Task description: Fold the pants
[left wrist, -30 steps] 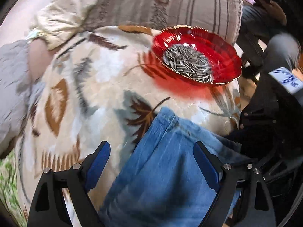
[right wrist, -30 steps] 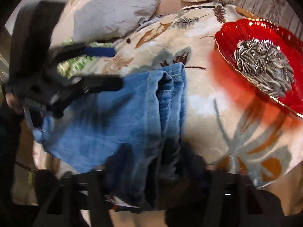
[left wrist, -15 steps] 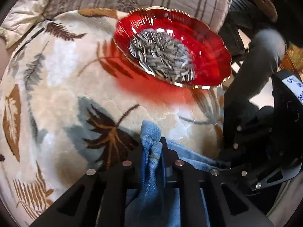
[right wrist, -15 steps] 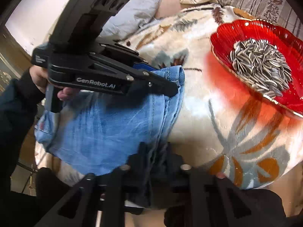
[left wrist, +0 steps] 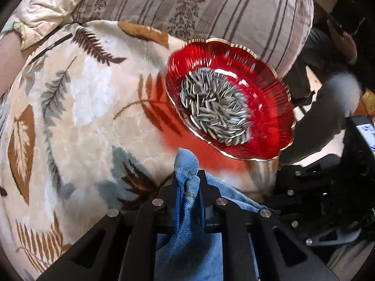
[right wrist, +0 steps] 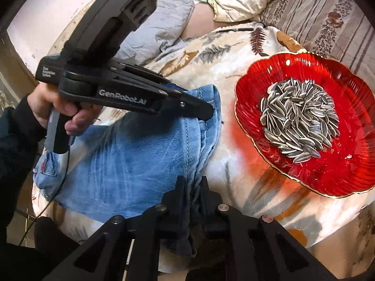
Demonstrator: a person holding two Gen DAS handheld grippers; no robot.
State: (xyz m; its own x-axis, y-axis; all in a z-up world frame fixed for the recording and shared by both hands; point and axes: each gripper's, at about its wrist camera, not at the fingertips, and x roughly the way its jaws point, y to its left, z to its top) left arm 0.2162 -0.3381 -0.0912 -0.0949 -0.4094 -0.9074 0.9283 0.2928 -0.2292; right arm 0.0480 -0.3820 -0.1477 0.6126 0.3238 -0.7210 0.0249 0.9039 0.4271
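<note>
Blue denim pants [right wrist: 131, 164] lie folded on a leaf-patterned blanket [right wrist: 234, 159]. My right gripper [right wrist: 192, 185] is shut on the near corner of their folded edge. My left gripper [left wrist: 189, 180] is shut on the far corner of the pants [left wrist: 187, 164], and a bunched tip of denim sticks up between its pads. In the right wrist view the left gripper [right wrist: 208, 114] reaches in from the left over the denim, held by a hand [right wrist: 58, 110] in a dark sleeve.
A red glass dish [right wrist: 346, 164] of sunflower seeds [right wrist: 300, 119] sits on the blanket just right of the pants, close to the left gripper's tip. A striped pillow [left wrist: 211, 7] and a grey quilted cushion [right wrist: 164, 28] lie at the back.
Both grippers stood open over the denim a second ago and have since shut on it. The left gripper has carried its corner toward the red dish.
</note>
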